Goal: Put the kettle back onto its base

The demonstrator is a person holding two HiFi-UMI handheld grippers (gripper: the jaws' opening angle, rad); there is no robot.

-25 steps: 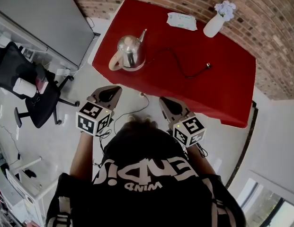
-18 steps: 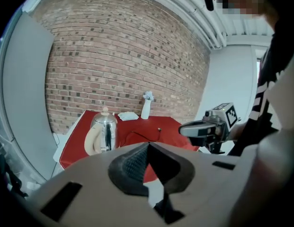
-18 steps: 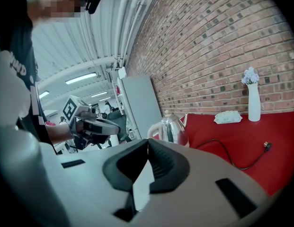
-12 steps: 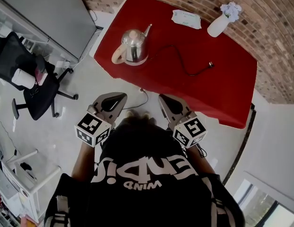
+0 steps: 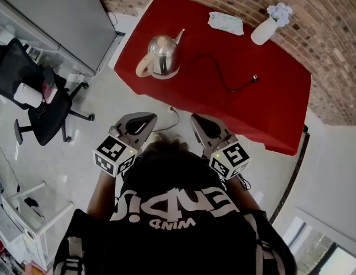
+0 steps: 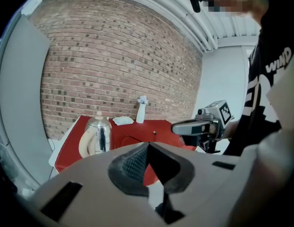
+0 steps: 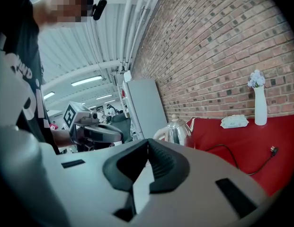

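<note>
The steel kettle (image 5: 161, 54) with a cream handle stands upright near the left end of the red table (image 5: 263, 113). It appears to rest on its round base, and a black cord (image 5: 218, 76) runs from under it to a loose plug (image 5: 255, 79). Both grippers hang in front of the table, well short of it. My left gripper (image 5: 148, 118) is shut and empty; its own view shows the kettle (image 6: 98, 135) ahead over the closed tips (image 6: 147, 144). My right gripper (image 5: 195, 119) is shut and empty too, and the kettle (image 7: 175, 131) lies ahead of its tips (image 7: 147, 141).
A white vase (image 5: 263, 30) with flowers and a packet of wipes (image 5: 226, 23) stand at the table's far side by the brick wall. A black office chair (image 5: 28, 96) and a grey cabinet (image 5: 51, 16) are on the left. Pale floor lies between me and the table.
The left gripper has shifted a little right and toward the table; the right one has barely moved. The kettle has stayed where it was. Both grippers remain shut.
</note>
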